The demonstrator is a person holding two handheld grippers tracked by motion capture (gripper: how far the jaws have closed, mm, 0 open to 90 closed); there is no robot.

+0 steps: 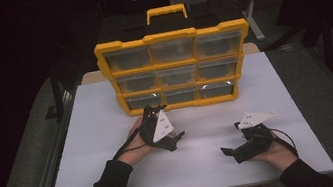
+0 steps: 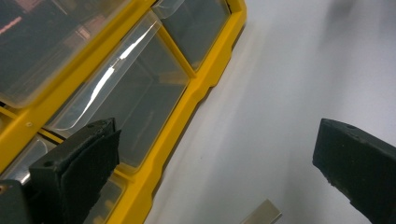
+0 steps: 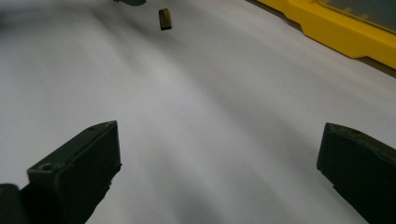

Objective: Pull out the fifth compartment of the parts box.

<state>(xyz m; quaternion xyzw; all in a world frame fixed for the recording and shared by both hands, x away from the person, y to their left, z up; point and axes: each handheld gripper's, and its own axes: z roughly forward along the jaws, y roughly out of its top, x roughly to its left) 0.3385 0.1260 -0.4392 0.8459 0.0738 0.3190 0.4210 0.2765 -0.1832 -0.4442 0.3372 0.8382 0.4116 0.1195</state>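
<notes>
Yellow plastic frames the parts organiser point(image 1: 176, 69) that stands upright near the far side of my white table point(image 1: 118, 182), its black-and-yellow carry handle point(image 1: 166, 13) on top. It holds three rows of three clear drawers, all pushed in.

I hold a set of black tongs in each hand, with my dark sleeves coming in from the near edge. My left tongs point(image 1: 168, 136) sit just in front of the organiser's bottom left corner, close to it but not touching, with a grey three-cornered plate on top. In the left gripper view their two jaws stand wide apart with nothing between them. One jaw overlaps the sight of the clear bottom-row drawer point(image 2: 126, 112); the other hangs over bare table. A small flat metal piece point(image 2: 262, 216) lies on the table at the lower edge of that view, between the jaws and well short of them.

My right tongs point(image 1: 241, 148) rest low over the table near its front right, well apart from the organiser and pointing left. In the right gripper view their jaws are also spread wide and grip nothing. Farther along the table a small dark block point(image 3: 165, 19) shows, blurred. The organiser's yellow base edge crosses the upper right corner.
</notes>
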